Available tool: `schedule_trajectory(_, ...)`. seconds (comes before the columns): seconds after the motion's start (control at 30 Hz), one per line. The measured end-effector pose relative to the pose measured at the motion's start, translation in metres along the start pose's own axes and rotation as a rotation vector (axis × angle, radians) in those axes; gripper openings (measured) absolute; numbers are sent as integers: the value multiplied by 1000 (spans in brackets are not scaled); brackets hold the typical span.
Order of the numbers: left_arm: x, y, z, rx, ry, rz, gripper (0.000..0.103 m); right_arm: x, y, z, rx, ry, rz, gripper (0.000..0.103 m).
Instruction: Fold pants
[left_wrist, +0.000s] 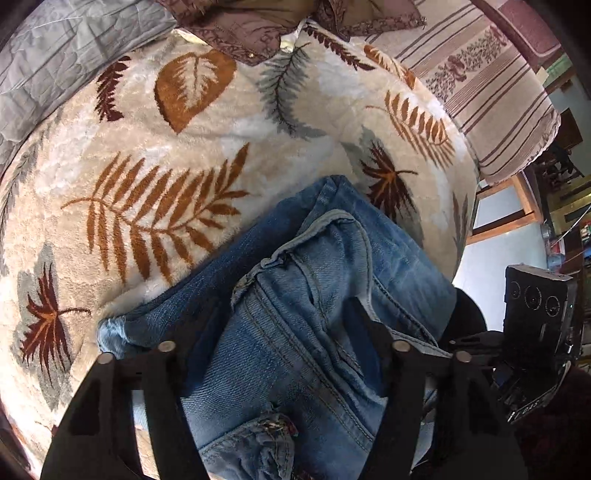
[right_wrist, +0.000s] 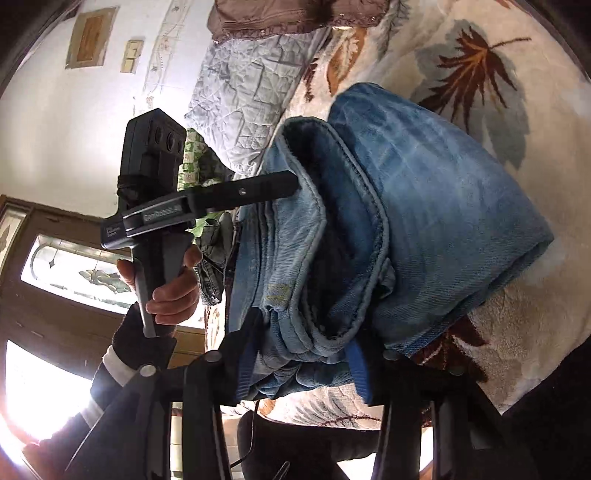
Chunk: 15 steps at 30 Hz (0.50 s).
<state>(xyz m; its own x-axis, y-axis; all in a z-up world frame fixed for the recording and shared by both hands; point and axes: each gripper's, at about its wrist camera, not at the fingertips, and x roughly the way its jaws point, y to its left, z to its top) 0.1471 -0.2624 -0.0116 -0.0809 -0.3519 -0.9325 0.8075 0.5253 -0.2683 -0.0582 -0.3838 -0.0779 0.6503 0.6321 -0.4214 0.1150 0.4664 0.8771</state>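
Note:
Blue jeans (left_wrist: 306, 295) lie folded in a thick bundle on a cream leaf-print blanket (left_wrist: 166, 147). My left gripper (left_wrist: 284, 332) is shut on the jeans, with the waistband and pocket seams bunched between its black fingers (left_wrist: 373, 328). In the right wrist view the folded jeans (right_wrist: 424, 206) rise as a stack of layers. My right gripper (right_wrist: 301, 365) is shut on the bundle's near edge, its blue-padded fingers (right_wrist: 360, 369) pressing the hem layers. The left gripper (right_wrist: 291, 184) comes in from the left, held by a hand, its finger against the jeans' upper left edge.
A grey quilted pillow (left_wrist: 48, 66) lies at the far left of the bed, brown cushions (left_wrist: 240, 26) at the head, and a striped cover (left_wrist: 491, 99) at the right. The bed edge (left_wrist: 461, 240) drops to a pale floor. A door with glass panels (right_wrist: 77, 273) stands behind.

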Motion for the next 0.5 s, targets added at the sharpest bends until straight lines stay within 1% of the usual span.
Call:
schedule_trajectory(0.03, -11, -1, -1, -24, -26, -20, 49, -7, 7, 2, -27, -21, 18, 35)
schedule_trajectory(0.07, -25, -5, 0, -35, -59, -37, 49, -15, 15, 3, -56, -41, 35, 31)
schedule_trajectory(0.13, -50, -18, 4, -32, -140, -56, 49, -33, 29, 5, -110, -95, 35, 31)
schedule_trajectory(0.2, -58, -35, 13, -29, -183, -61, 50, -54, 35, 9, -138, -158, 14, 31)
schedule_trajectory(0.23, -54, -42, 21, -19, -190, -56, 52, -63, 32, 12, -139, -184, -2, 31)
schedule_trajectory(0.27, -44, -49, 27, -4, -182, -36, 53, -68, 26, 15, -127, -195, -23, 31)
schedule_trajectory(0.3, -29, -53, 33, 0, -157, -14, 54, -72, 15, 18, -95, -202, -49, 31)
schedule_trajectory(0.37, 6, -52, 41, -27, -87, 36, 53, -68, -11, 24, -21, -164, -99, 31)
schedule_trajectory(0.4, 22, -51, 43, -47, -71, 83, 53, -63, -23, 25, 9, -149, -134, 32)
schedule_trajectory(0.43, 32, -50, 44, -60, -75, 137, 53, -57, -34, 26, 29, -116, -149, 34)
schedule_trajectory(0.47, 36, -49, 43, -76, -76, 153, 55, -57, -43, 24, 49, -108, -138, 35)
schedule_trajectory(0.5, 33, -48, 42, -94, -85, 147, 55, -60, -46, 23, 72, -116, -108, 37)
